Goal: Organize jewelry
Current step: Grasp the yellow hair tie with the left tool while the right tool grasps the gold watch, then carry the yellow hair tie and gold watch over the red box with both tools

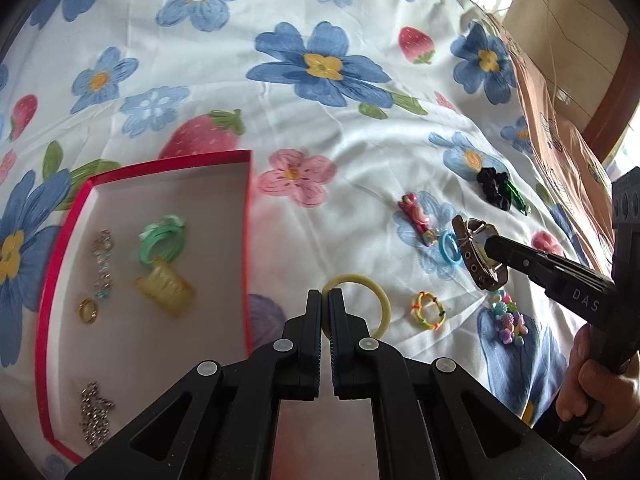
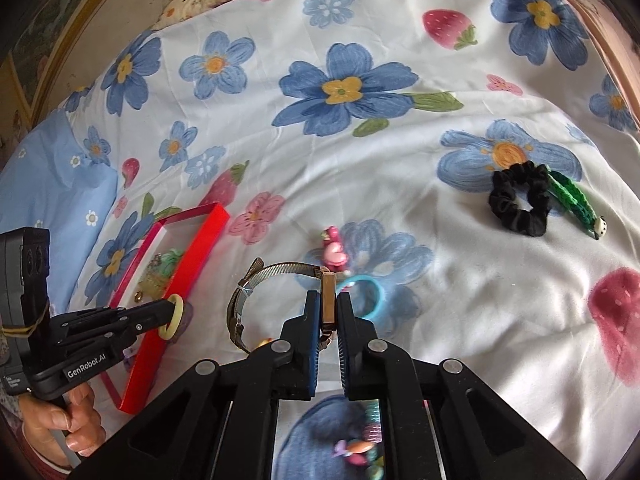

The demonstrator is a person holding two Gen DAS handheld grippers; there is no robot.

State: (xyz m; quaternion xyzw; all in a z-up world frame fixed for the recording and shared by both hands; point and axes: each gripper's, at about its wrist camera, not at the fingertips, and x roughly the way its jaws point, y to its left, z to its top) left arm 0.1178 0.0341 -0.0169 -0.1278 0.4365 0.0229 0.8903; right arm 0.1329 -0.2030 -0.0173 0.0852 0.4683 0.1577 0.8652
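My left gripper (image 1: pixel 325 300) is shut on a pale yellow hair ring (image 1: pixel 382 300), held just right of the red box (image 1: pixel 66 240); the ring also shows in the right wrist view (image 2: pixel 176 316). My right gripper (image 2: pixel 329 304) is shut on a brown-strapped wristwatch (image 2: pixel 256 276), lifted above the bed; it shows in the left wrist view (image 1: pixel 478 256) too. The box holds a green hair tie (image 1: pixel 162 242), a yellow clip (image 1: pixel 166 288), a beaded chain (image 1: pixel 103 264), a gold ring (image 1: pixel 88 311) and a silver chain (image 1: pixel 94 412).
On the floral bedsheet (image 1: pixel 320 160) lie a pink clip (image 1: pixel 416 216), a blue ring (image 1: pixel 450 254), a multicoloured bracelet (image 1: pixel 428 310), a pastel bead bracelet (image 1: pixel 508 316), a black scrunchie (image 2: pixel 520 204) and a green clip (image 2: pixel 572 204). A blue pillow (image 2: pixel 52 184) lies at left.
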